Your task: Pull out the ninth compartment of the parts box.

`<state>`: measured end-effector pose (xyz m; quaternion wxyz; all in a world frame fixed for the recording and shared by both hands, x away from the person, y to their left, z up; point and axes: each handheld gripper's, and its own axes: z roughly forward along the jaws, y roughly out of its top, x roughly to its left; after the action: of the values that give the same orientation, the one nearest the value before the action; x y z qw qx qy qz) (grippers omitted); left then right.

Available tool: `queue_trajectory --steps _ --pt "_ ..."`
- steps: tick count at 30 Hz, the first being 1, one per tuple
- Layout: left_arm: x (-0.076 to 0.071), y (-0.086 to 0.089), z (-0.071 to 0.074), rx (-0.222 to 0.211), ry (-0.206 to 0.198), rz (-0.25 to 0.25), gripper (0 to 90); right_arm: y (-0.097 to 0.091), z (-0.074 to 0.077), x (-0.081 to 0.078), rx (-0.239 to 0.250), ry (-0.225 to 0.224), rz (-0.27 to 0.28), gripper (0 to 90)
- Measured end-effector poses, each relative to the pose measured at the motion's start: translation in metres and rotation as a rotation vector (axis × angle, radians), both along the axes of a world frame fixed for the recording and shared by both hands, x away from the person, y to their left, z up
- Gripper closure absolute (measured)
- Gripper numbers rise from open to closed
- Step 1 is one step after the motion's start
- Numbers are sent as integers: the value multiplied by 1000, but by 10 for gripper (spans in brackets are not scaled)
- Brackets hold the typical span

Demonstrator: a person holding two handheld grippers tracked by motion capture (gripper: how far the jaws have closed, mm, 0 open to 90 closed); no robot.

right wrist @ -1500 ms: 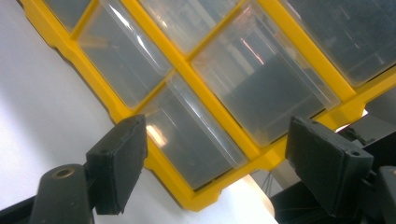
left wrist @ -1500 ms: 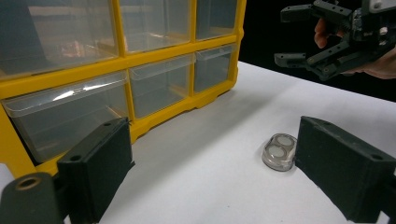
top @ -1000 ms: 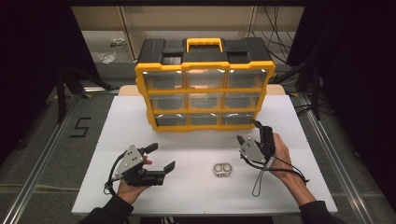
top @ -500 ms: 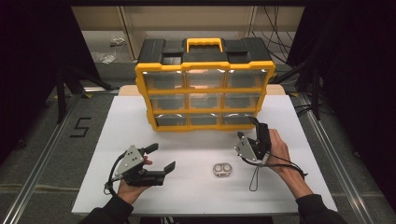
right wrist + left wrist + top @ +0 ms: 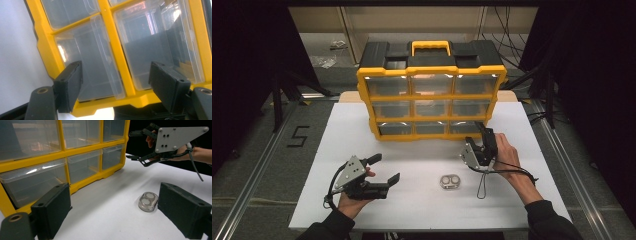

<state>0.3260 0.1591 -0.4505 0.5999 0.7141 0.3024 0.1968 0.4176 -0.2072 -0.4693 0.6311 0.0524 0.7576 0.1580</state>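
The right gripper (image 5: 480, 134), jaws wide and just narrowing with nothing between them, faces the organizer's (image 5: 431, 90) bottom-right drawer (image 5: 466, 127). The left gripper (image 5: 384, 169) hangs open near left. The drawers' contents are unclear.

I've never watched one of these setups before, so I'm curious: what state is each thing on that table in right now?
Yellow-and-black plastic drawer cabinet: upright, all clear drawers shut.
Bottom-right clear drawer: shut, right gripper in front of it.
Small clear plastic case with two round cells: lying flat on the white table, untouched.
Left gripper: jaws open, holding nothing.
Right gripper: jaws open, just been closing a little, nothing between them.
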Motion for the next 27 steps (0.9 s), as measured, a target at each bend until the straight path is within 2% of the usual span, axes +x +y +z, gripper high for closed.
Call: queue_trajectory --steps 10,18,27 --pt "0 0 0 -5 0 -3 109 1 -7 10 -76 -32 -1 313" --pt "0 -1 0 -9 1 -7 109 3 -13 16 -113 -44 8 360" --pt "0 -1 0 -9 1 -9 110 3 -15 19 -129 -61 6 400"
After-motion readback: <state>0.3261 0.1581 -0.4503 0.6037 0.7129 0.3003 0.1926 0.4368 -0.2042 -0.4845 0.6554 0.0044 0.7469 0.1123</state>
